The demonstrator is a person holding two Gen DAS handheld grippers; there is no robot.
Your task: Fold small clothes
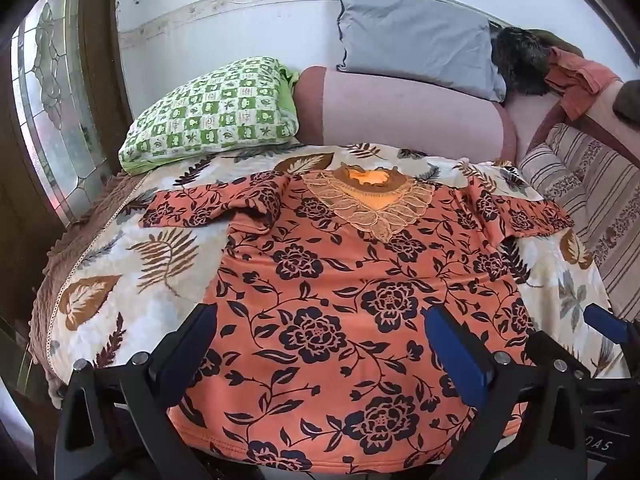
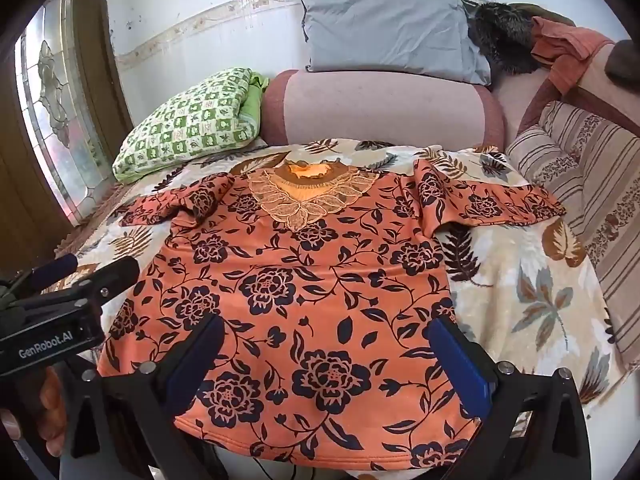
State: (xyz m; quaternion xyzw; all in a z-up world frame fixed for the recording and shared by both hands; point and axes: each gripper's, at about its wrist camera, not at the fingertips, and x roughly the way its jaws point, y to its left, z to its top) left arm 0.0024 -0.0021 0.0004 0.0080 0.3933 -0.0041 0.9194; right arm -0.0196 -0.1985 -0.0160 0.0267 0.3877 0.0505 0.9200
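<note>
Blouse (image 1: 352, 280) flat on bedspread (image 1: 120, 280) | left gripper (image 1: 320, 340) fingers spread | right gripper (image 2: 328, 356) fingers spread

An orange floral blouse (image 1: 340, 280) lies spread flat on a leaf-print blanket (image 1: 120, 280), lace neckline away from the camera, both sleeves out sideways. The left gripper (image 1: 320, 336) hovers above the blouse's hem, its 2 jaws wide apart, empty. Beyond the blouse's collar sits a green checked pillow (image 1: 216, 116).

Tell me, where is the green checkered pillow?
In both wrist views the green checkered pillow sits at the far left of the bed, beyond the orange flowered top, next to the pink bolster and near the glass door.
</note>
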